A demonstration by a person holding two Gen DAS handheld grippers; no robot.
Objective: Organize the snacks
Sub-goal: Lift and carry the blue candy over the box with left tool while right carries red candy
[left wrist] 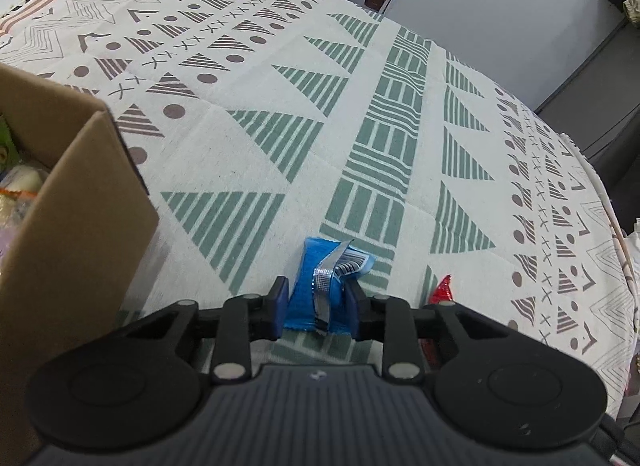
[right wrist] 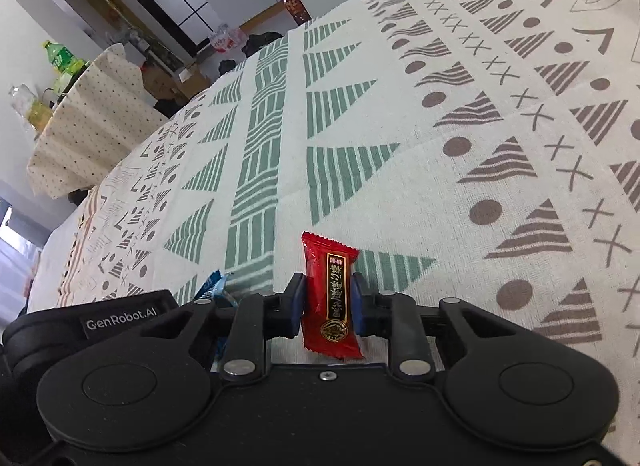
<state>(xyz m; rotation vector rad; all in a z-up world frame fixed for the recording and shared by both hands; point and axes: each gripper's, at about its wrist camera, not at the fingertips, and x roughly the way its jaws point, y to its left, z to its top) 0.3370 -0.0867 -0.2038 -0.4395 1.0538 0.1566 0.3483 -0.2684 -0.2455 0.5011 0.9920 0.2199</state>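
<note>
From the left wrist we look steeply down along the left gripper (left wrist: 316,298) at the patterned cloth (left wrist: 248,137), close above it; from the right wrist we look likewise past the right gripper (right wrist: 329,298). Both views share the cloth, the blue packet (left wrist: 316,286) and the red packet (right wrist: 330,298)

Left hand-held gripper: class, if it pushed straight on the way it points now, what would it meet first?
The left hand-held gripper already grips the blue snack packet, so that packet leads. Pointing steeply down, it would probably press into the patterned cloth just ahead; depth is hard to judge here.
</note>
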